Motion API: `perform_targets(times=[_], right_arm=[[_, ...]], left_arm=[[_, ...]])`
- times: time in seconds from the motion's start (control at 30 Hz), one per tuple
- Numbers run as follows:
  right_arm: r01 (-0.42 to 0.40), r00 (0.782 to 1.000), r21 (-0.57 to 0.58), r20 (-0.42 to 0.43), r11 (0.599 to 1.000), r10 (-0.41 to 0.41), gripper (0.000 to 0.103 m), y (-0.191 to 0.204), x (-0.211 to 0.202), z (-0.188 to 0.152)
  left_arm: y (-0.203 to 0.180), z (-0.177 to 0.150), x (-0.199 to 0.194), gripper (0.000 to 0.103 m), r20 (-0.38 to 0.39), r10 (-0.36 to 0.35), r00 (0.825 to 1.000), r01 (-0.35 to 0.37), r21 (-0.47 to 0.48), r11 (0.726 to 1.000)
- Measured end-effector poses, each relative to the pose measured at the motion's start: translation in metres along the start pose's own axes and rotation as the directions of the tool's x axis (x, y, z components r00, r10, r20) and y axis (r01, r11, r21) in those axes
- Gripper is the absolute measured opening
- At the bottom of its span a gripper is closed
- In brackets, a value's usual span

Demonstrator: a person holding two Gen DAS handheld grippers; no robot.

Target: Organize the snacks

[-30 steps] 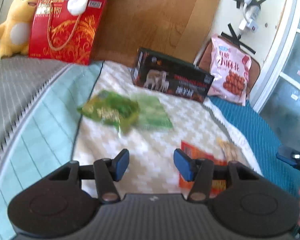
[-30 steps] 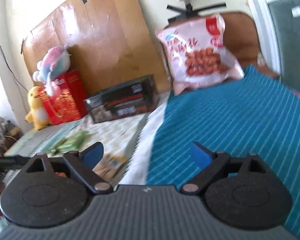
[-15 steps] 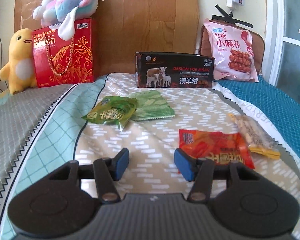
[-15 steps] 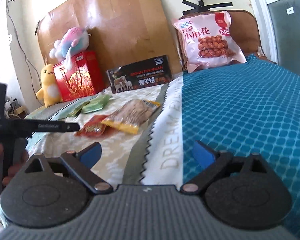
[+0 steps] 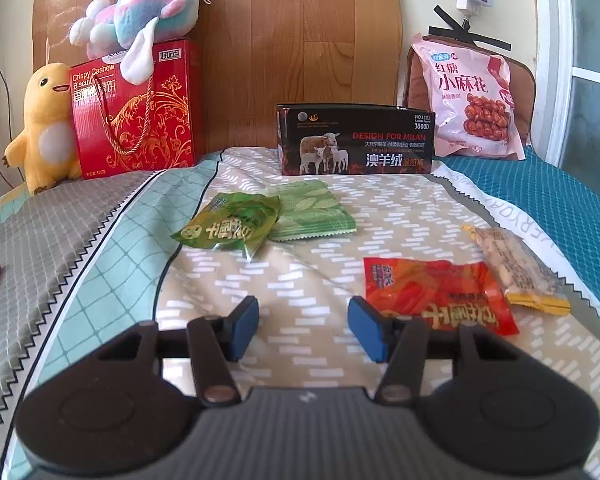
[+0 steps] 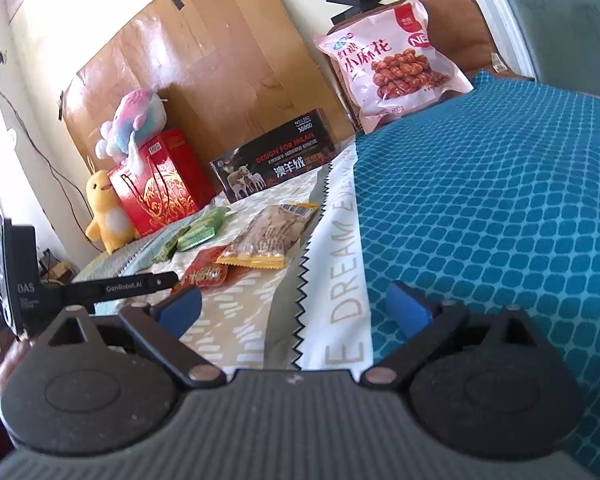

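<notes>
Several snack packets lie on the bed. A dark green packet (image 5: 228, 227) and a light green packet (image 5: 312, 213) lie together mid-bed. A red packet (image 5: 432, 294) and a clear yellow-ended packet (image 5: 516, 266) lie to the right. My left gripper (image 5: 303, 330) is open and empty, low over the blanket, just left of the red packet. My right gripper (image 6: 294, 306) is open and empty above the white blanket edge, with the red packet (image 6: 204, 272) and yellow-ended packet (image 6: 268, 236) ahead to its left. The left gripper's body (image 6: 100, 286) shows at the left of the right wrist view.
A black box (image 5: 354, 140), a red biscuit gift box (image 5: 134, 112) with a plush toy (image 5: 140, 26) on top, a yellow plush (image 5: 46, 124) and a large pink snack bag (image 5: 470, 100) stand along the headboard. A teal blanket (image 6: 500, 208) covers the right side.
Both views have swung and steadied. The left gripper now faces the headboard squarely, with the red packet close by its right finger. The right gripper has tilted and come nearer the packets.
</notes>
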State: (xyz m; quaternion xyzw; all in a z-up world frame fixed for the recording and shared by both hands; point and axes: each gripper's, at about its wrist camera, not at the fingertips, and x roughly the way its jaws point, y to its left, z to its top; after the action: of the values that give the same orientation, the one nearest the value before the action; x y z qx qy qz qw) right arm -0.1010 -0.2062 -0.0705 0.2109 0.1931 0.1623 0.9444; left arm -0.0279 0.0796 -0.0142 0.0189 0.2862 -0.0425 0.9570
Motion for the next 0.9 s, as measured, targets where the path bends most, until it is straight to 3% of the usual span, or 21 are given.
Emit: perform_targets(times=[0.4, 0.9], right_arm=[[-0.077, 0.997, 0.081, -0.021, 0.994, 0.079, 0.100, -0.017, -0.003, 0.008], [-0.021, 0.999, 0.053, -0.044, 0.998, 0.023, 0.100, -0.011, 0.000, 0.012]], left_arm=[[0.001, 0.001, 0.001, 0.054, 0.000, 0.009, 1.000, -0.009, 0.003, 1.000], [0.001, 0.000, 0.000, 0.053, 0.002, 0.004, 1.000, -0.004, -0.002, 1.000]])
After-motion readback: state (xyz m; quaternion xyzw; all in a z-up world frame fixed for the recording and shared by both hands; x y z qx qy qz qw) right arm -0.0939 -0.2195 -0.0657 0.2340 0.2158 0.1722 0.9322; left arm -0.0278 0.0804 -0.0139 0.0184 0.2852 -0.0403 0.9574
